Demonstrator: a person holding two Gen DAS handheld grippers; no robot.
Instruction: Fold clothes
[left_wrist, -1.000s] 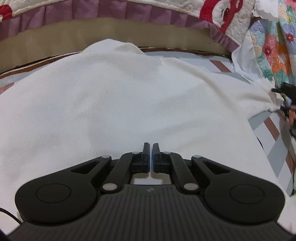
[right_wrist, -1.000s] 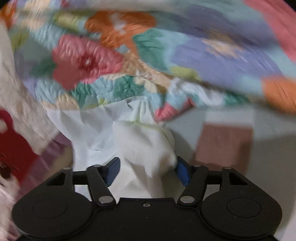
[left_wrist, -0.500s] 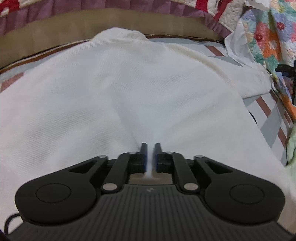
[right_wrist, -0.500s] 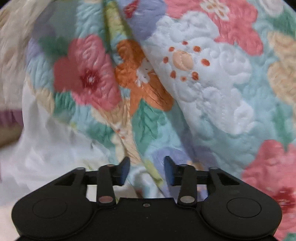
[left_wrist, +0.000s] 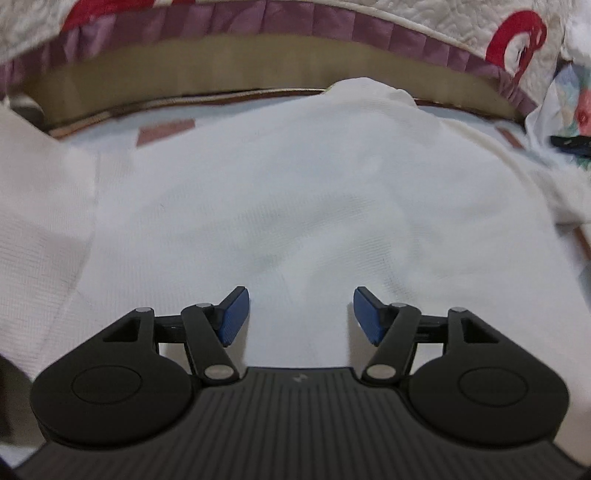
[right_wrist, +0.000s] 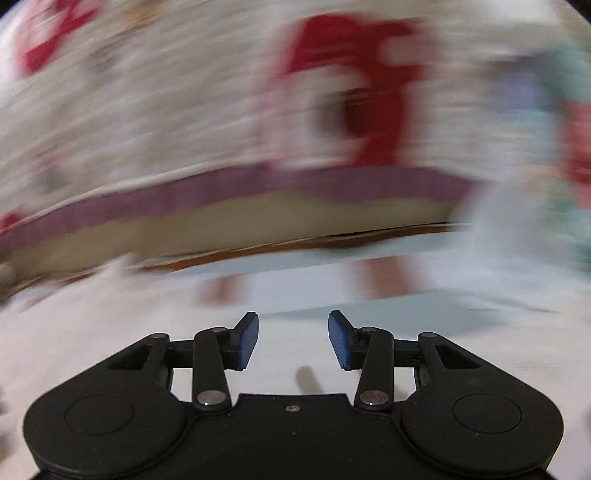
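Note:
A white knit garment (left_wrist: 280, 192) lies spread over the striped bed surface and fills most of the left wrist view. A fold of it lies doubled over at the left (left_wrist: 40, 206). My left gripper (left_wrist: 300, 314) is open and empty, just above the near part of the garment. My right gripper (right_wrist: 291, 338) is open and empty over white cloth (right_wrist: 110, 332); its view is badly blurred by motion. The tip of the right gripper (left_wrist: 570, 144) shows at the far right of the left wrist view.
A quilted bedspread with red figures and a purple frill (left_wrist: 258, 22) rises behind the garment, above a tan band (left_wrist: 221, 70). A floral quilt (left_wrist: 576, 107) lies at the far right. Striped sheet (right_wrist: 369, 284) shows beyond the cloth.
My left gripper has opened and let go of the garment. My right gripper has swung from the floral quilt to face the bedspread, still open.

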